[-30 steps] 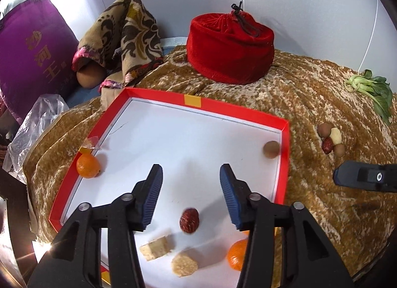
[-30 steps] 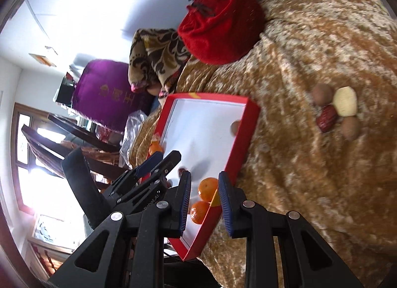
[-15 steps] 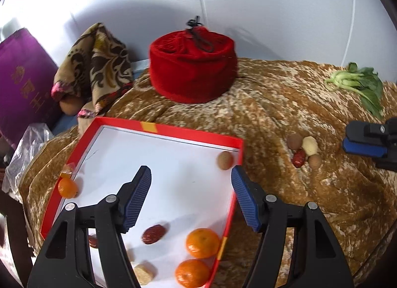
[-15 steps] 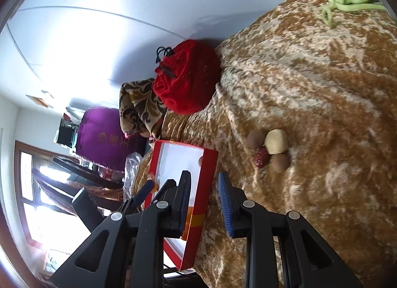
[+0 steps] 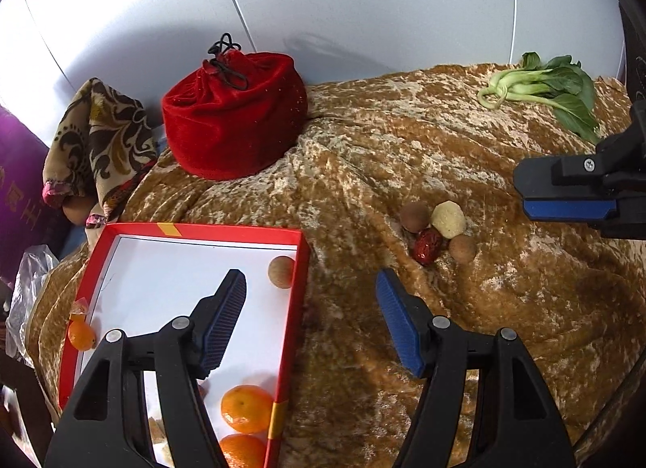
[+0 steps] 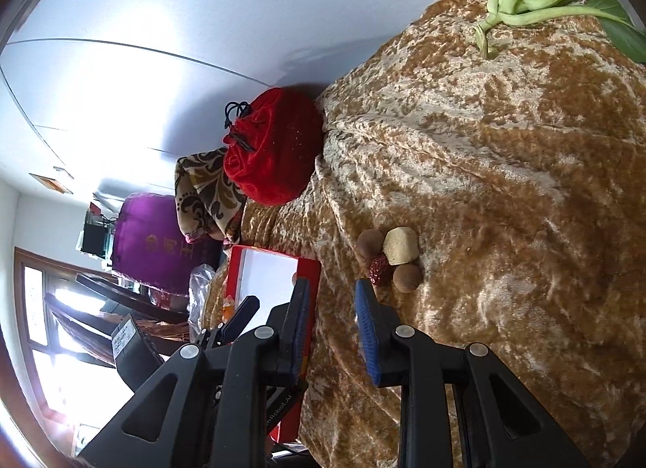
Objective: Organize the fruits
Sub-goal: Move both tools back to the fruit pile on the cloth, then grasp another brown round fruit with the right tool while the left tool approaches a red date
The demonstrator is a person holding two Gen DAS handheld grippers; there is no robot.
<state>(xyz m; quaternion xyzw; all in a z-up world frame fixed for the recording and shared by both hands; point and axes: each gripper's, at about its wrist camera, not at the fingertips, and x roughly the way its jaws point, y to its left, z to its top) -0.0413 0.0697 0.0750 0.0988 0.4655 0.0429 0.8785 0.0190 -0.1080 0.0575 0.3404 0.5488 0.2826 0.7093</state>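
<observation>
Gold velvet cloth point(image 5: 403, 169) covered the counter; red tray point(image 5: 296, 290) at its left held oranges point(image 5: 246, 407); a small fruit cluster point(image 5: 438, 232) lay on cloth, right of tray; left tongs point(image 5: 311, 322) open, empty; right tongs point(image 6: 332, 324) nearly closed, gripping nothing

A tray point(image 5: 296, 306) lay at the left of a cloth-covered surface point(image 5: 525, 298), holding tangerines point(image 5: 246, 407); a cluster of small fruits point(image 5: 438, 232) sat on the cloth to its right, a drawstring pouch point(image 5: 234, 113) behind, leafy greens point(image 5: 545, 88) far right.
</observation>
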